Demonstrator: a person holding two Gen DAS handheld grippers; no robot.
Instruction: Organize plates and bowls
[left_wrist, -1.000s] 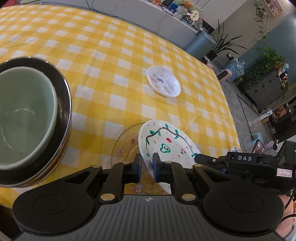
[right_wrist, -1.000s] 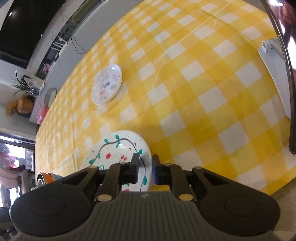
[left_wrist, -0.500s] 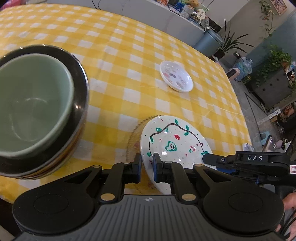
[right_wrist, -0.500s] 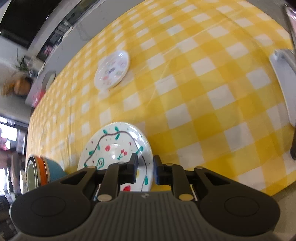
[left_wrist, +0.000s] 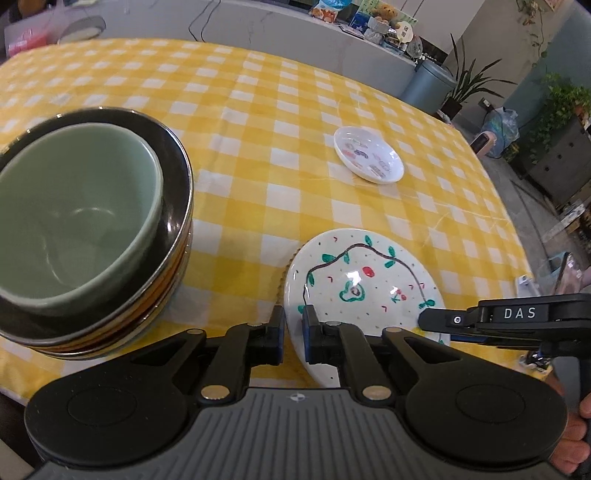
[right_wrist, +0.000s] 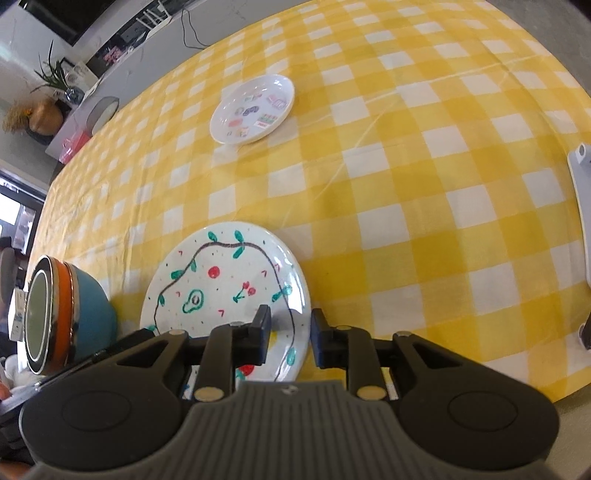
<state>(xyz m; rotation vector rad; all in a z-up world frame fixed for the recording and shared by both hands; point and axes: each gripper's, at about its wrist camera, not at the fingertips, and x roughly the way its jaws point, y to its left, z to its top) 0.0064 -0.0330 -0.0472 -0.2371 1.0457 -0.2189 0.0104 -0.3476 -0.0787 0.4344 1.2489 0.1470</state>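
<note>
Plates first: in the left wrist view, the painted plate (left_wrist: 364, 284) sits lower centre, its near-left rim pinched by the left gripper (left_wrist: 293, 332), presumably to steady it; stacked bowls (left_wrist: 85, 229) fill the left. In the right wrist view, the right gripper (right_wrist: 290, 338) straddles the plate's right rim, jaws just opening, apparently releasing. A small plate (right_wrist: 253, 109) waits upper centre.

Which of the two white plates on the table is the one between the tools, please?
It is the larger plate painted with a green vine and red dots, at the table's near edge. The smaller plate with little pictures lies farther back, untouched.
</note>
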